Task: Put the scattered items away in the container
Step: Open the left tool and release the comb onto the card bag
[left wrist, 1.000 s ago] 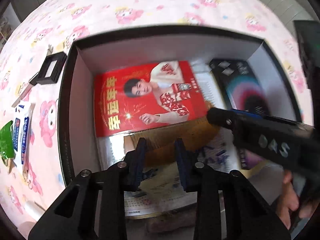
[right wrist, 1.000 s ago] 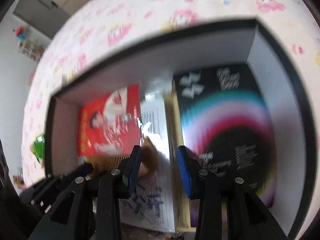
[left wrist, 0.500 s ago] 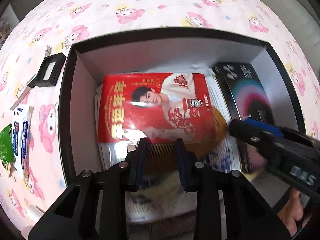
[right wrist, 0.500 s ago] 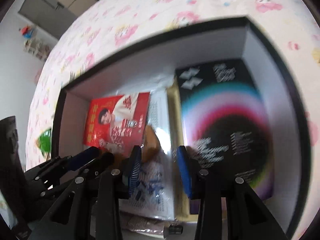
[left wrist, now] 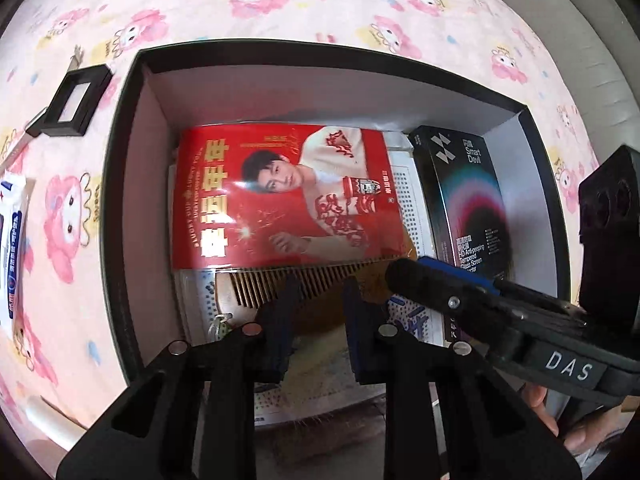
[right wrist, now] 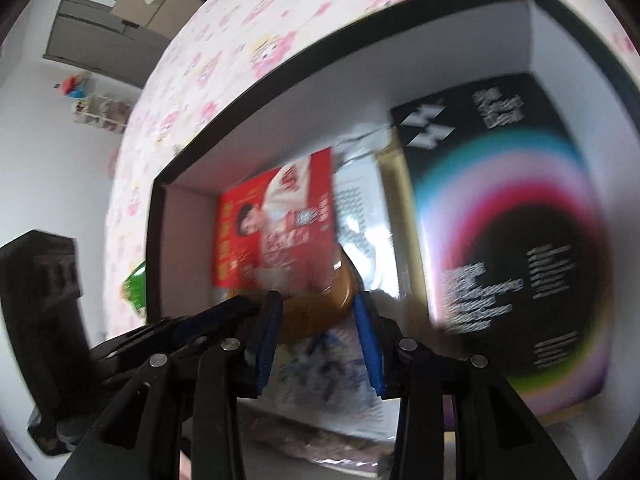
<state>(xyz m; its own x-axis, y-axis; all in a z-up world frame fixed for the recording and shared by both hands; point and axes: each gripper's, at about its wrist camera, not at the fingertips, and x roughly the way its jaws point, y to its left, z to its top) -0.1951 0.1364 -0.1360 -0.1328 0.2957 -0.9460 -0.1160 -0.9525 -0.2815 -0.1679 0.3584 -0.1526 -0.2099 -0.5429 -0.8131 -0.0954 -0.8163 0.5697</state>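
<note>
Inside box [left wrist: 132, 208]: red card [left wrist: 280, 200], comb [left wrist: 280, 284].

Left gripper [left wrist: 318, 300] jaws parted, right gripper [right wrist: 316, 312] jaws parted, tips close together

Container [left wrist: 132, 208]: black rim and outer wall, plain white inside.

Cloth [left wrist: 320, 4] over the table: pale pink, printed with repeating pink cartoon animals plus small yellow and blue specks.

Red card [left wrist: 280, 200]: bright red ground, gold characters down one edge, a dark-haired figure in a white and red patterned sweater.

Comb [left wrist: 280, 284]: amber brown, darker toward the spine.

Black box [left wrist: 468, 200]: black with white lettering and concentric arcs of teal, pink and magenta; green and purple show along the lower arc in the right wrist view.

Sheet [left wrist: 410, 204] beneath: white, covered in a fine dark dot grid.

Small frame [left wrist: 74, 100]: black border, pale centre.

Packet [left wrist: 12, 240]: white with blue print.

Both tools, left [left wrist: 318, 304] and right [right wrist: 318, 320]: black bodies, blue finger pads.
</note>
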